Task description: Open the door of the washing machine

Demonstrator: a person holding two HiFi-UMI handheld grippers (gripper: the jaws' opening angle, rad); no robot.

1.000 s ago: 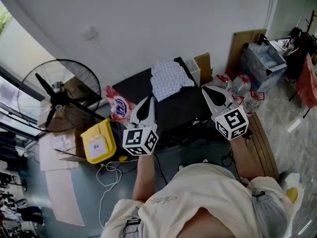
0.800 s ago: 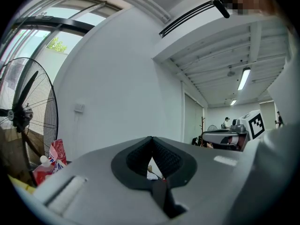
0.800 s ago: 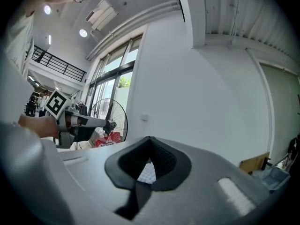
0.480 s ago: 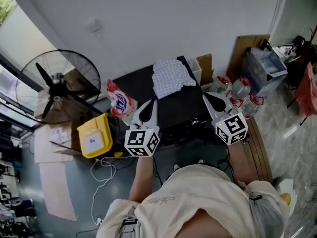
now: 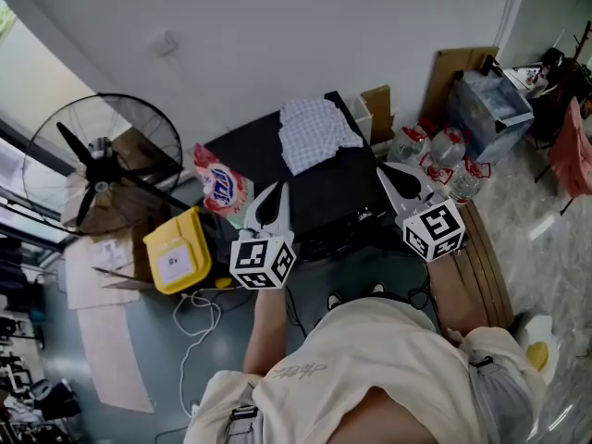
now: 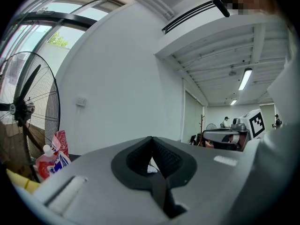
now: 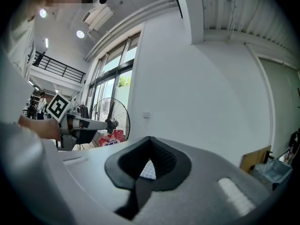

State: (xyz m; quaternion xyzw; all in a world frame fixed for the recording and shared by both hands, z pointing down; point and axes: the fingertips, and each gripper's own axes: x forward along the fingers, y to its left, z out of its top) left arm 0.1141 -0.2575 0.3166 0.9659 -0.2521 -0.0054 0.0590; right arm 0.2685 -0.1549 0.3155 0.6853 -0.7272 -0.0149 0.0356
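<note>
In the head view we hold the left gripper (image 5: 279,187) and right gripper (image 5: 382,167) level over the near edge of the black, box-shaped washing machine (image 5: 324,197), which has a checked cloth (image 5: 314,135) on top. Its door lies out of sight below that edge. In the left gripper view the jaws meet on nothing, and likewise in the right gripper view. This fits a reach towards a shut door or a hand drawn away from an opened one, and only a shut door would call for lowering a gripper to the front.

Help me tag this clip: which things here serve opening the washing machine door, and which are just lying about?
Job: black box-shaped washing machine; left gripper; right gripper.
Lying about: checked cloth; black standing fan; yellow plastic container; red-and-white printed bag; clear water bottles.
</note>
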